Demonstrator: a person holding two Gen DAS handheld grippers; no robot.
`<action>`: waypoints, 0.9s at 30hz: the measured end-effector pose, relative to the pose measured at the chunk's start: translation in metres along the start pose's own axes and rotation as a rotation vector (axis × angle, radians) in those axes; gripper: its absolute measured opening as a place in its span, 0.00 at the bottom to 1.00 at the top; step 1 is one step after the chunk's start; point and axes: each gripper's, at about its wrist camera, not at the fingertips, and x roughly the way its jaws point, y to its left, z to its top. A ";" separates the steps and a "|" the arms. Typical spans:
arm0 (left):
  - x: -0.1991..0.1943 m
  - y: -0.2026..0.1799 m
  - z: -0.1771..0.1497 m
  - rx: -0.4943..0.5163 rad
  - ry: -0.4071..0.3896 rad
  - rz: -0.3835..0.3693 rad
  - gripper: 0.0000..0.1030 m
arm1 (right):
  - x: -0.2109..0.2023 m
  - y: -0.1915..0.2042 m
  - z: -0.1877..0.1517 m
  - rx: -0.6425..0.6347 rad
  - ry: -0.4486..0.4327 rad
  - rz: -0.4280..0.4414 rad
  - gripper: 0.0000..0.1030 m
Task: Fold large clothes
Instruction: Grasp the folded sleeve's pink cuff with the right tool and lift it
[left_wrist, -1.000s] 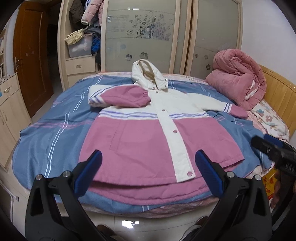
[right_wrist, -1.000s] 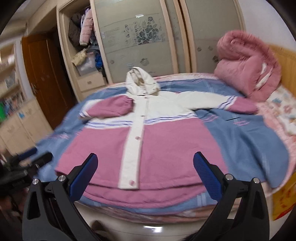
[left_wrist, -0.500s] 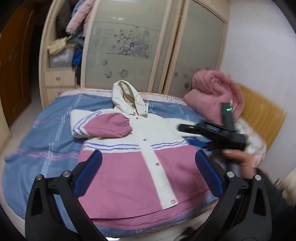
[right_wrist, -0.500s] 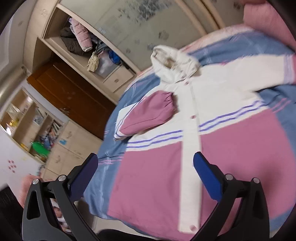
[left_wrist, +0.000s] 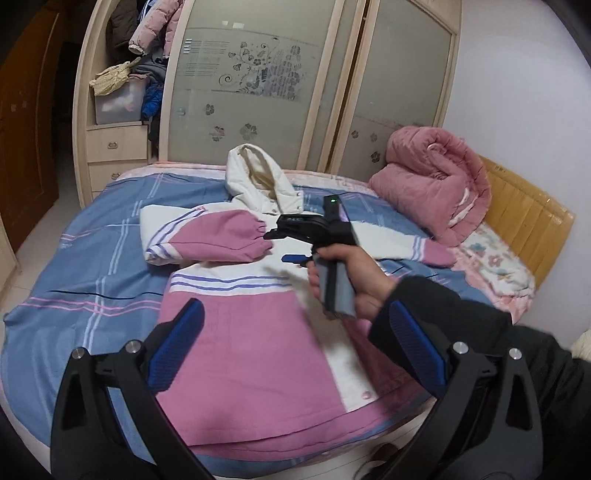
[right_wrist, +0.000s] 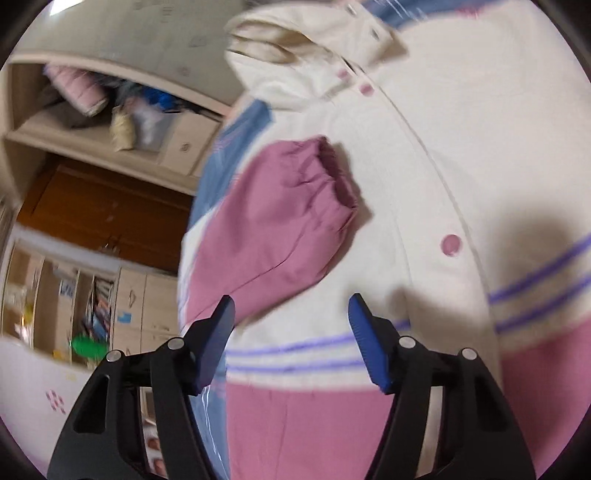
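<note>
Your jacket (left_wrist: 258, 325) lies face up across the middle of the bed (left_wrist: 74, 280), hood toward the far edge, one sleeve (right_wrist: 273, 221) already folded onto the chest. Right tongs (right_wrist: 291, 314) hang over that sleeve, partly open, empty — left tongs (left_wrist: 295, 350) gape wide, empty. Pinch low near the cuff, one layer only.

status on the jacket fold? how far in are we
Early. Done: one sleeve is folded in across the chest of the jacket, which lies buttoned and flat on the bed. In hand: nothing gripped; the right gripper is open, close over that folded sleeve, and the left gripper is open, above the hem. Left: the other sleeve is stretched out, the hood and body unfolded.
</note>
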 end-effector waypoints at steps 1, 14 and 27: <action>0.002 0.000 -0.001 0.014 0.003 0.022 0.98 | 0.011 0.000 0.007 0.003 -0.010 -0.024 0.59; 0.015 -0.003 -0.003 0.082 0.032 0.041 0.98 | 0.043 0.030 0.051 -0.056 -0.133 -0.091 0.15; 0.030 -0.029 -0.011 0.157 0.073 -0.006 0.98 | -0.150 0.069 0.093 -0.403 -0.525 -0.233 0.15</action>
